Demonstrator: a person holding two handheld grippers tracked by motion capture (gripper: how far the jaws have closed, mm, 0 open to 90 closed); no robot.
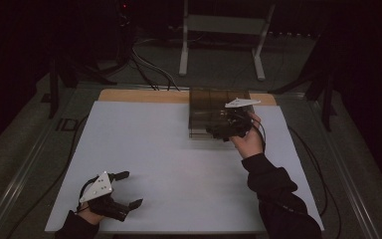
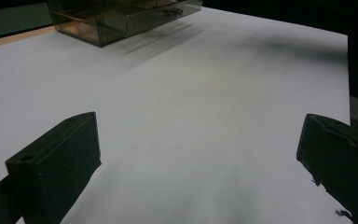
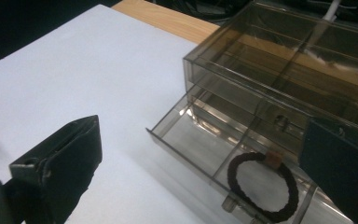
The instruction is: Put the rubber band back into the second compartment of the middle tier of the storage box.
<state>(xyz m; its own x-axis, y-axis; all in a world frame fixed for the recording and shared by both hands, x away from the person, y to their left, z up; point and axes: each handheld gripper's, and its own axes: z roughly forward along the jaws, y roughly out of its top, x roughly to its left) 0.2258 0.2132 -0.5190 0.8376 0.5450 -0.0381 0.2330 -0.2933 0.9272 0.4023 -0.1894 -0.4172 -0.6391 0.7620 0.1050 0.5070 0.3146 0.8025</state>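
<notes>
Left gripper: black two-jaw left gripper (image 1: 128,189) with a grey three-cornered plate on top, held low at the near left of the table; jaws spread wide apart with nothing between them.
Right gripper: black two-jaw right gripper (image 1: 218,130), held at the front of the organiser on the far right side; in the right gripper view its jaws stand wide apart, clamped on nothing.
Organiser: smoky transparent plastic drawer organiser (image 3: 279,70) with divided compartments, standing at the far edge of the white sheet.
Drawer: transparent lower drawer (image 3: 191,140) pulled part way out toward the right gripper, split by a divider, with a small knob (image 3: 229,203) on its front wall.
Hair tie: dark brown braided elastic hair tie (image 3: 263,185) with a small brown bead, lying flat in the drawer's right compartment, between the right gripper's jaws in its own view and nearer the right one; not touched by either jaw.
Table cover: white sheet (image 1: 169,164) over a wooden tabletop (image 1: 139,95).
Distance: left gripper lies well apart from the organiser.
</notes>
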